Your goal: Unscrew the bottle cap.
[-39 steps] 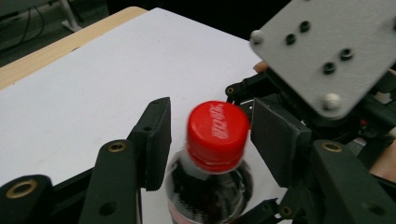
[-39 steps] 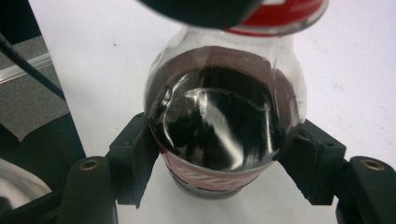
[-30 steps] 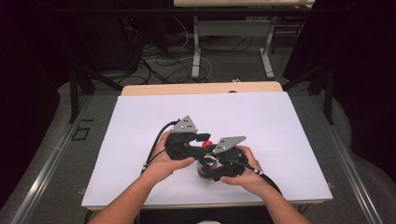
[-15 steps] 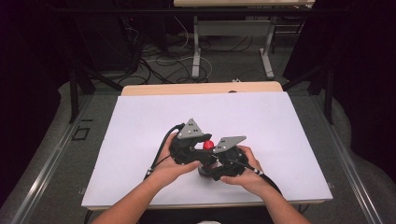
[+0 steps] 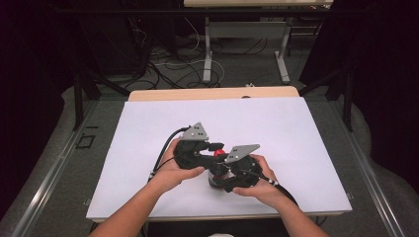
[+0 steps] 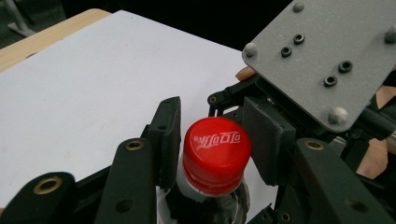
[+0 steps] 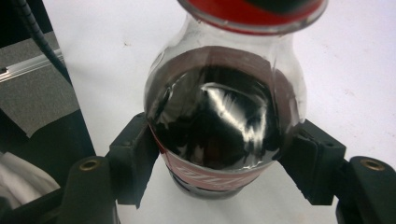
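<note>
The cola bottle is stood upright near the table's near edge, body clamped by the right gripper; its red cap is flanked by the left gripper's narrowed fingers, contact unclear.

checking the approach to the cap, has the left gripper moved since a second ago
Yes. In the high view the left gripper has shifted right along the white table, closing on the bottle's red cap.

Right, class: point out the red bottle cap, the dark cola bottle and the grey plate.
red bottle cap [image 6: 215, 151]: left gripper view, its top.
cola bottle [image 7: 219, 112]: right gripper view, its shoulder.
grey plate [image 6: 322, 56]: left gripper view, its flat face.
</note>
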Motion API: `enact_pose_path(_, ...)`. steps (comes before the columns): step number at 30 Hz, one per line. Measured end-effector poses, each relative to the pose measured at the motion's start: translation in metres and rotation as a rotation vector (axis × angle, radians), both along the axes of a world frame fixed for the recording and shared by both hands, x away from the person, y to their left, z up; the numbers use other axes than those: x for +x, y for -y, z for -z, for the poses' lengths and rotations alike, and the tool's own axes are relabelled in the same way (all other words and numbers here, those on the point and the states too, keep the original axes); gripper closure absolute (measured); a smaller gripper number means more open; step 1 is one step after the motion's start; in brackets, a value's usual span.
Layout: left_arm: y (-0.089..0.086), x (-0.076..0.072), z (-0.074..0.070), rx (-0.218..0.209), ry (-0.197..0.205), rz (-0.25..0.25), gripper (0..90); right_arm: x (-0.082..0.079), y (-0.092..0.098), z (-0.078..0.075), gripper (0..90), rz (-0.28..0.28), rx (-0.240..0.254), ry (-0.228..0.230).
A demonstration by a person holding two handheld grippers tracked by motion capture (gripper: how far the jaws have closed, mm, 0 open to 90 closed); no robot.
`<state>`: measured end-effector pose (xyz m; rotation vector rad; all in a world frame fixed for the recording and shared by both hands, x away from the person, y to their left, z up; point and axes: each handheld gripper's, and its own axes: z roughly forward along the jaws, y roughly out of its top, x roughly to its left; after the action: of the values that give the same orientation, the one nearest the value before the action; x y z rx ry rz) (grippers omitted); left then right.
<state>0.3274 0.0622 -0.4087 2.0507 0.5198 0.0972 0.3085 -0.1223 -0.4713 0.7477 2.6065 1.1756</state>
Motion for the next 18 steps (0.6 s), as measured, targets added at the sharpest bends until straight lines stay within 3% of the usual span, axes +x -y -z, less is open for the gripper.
enact_pose_path(4,0.004,-0.004,0.001,0.010,0.019,-0.044,60.9,0.001,0.001,0.000,31.7,0.012,-0.007,0.002)
enact_pose_path(11,0.012,-0.017,-0.002,0.032,0.064,-0.166,61.3,0.001,0.001,0.000,31.8,0.022,-0.014,0.018)
enact_pose_path(15,0.013,-0.019,-0.004,0.063,0.048,-0.172,60.6,-0.001,0.000,-0.001,31.8,0.023,-0.012,0.017)
enact_pose_path(18,0.011,-0.018,-0.006,0.058,0.041,-0.149,51.8,0.000,0.000,0.000,31.8,0.022,-0.012,0.013)
